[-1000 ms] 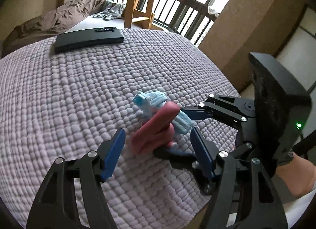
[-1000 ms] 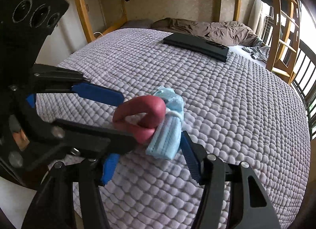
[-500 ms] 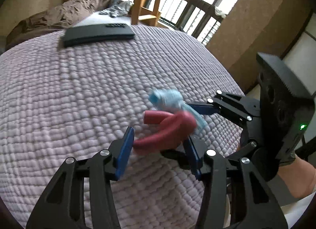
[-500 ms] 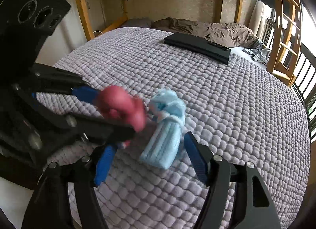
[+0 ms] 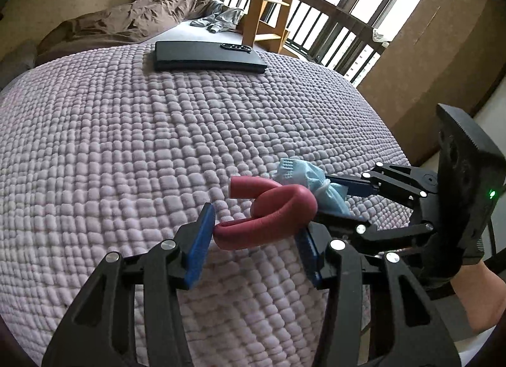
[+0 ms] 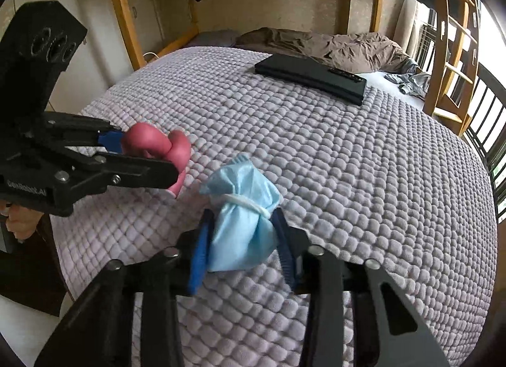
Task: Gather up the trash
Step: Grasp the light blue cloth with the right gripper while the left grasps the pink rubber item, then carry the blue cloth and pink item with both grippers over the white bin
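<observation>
**Two pieces of trash, one in each gripper**

Right wrist view showed our right gripper closing on the bundled blue face mask, pads pressing its sides; a second earlier it lay loose on the quilted bedspread. Our left gripper had narrowed onto the bent red foam tube. Both looked ready for lifting.

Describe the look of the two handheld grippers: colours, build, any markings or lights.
Both are black linkage frames with silver pivot bolts and blue finger pads. The left gripper bears "GenRobot.AI" lettering and three round holes on its housing; the right gripper shows a green light. No sleeves visible.
</observation>
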`<state>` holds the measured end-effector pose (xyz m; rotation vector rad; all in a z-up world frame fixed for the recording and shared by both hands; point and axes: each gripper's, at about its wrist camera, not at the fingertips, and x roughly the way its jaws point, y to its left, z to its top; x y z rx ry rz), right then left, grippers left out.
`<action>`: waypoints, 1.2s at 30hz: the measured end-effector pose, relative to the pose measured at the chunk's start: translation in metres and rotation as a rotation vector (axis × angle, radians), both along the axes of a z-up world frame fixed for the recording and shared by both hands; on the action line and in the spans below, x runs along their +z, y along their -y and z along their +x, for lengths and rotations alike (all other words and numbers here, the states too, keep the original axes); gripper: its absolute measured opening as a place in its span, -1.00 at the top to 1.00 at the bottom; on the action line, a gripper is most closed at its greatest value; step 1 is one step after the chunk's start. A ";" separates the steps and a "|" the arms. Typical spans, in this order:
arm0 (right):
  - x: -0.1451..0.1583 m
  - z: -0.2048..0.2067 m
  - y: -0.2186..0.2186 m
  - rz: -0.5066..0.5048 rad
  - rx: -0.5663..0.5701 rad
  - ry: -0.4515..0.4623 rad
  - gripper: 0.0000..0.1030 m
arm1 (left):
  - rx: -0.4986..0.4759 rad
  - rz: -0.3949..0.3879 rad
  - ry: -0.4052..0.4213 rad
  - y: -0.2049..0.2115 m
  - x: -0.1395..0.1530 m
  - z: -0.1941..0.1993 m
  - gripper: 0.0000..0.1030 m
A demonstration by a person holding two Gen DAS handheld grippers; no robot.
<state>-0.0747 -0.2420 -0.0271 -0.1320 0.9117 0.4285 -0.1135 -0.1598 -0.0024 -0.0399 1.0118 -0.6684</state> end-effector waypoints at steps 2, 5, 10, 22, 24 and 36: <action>0.002 -0.001 0.001 0.010 -0.010 -0.003 0.33 | 0.001 0.007 0.002 -0.002 0.000 -0.004 0.01; 0.002 -0.004 0.003 0.033 -0.028 -0.013 0.33 | -0.001 0.034 0.010 0.001 -0.001 -0.009 0.01; -0.002 -0.006 0.006 0.056 -0.071 -0.017 0.19 | 0.003 0.056 0.025 0.004 -0.003 -0.012 -0.01; -0.004 -0.007 -0.005 0.006 -0.113 0.012 0.15 | 0.008 0.097 0.085 0.012 -0.008 -0.011 -0.39; -0.004 -0.008 -0.003 0.013 -0.114 0.016 0.20 | 0.001 0.101 0.092 0.013 -0.008 -0.010 -0.39; 0.007 -0.019 0.005 0.008 -0.151 0.042 0.41 | -0.033 0.176 0.166 0.027 -0.006 -0.008 -0.03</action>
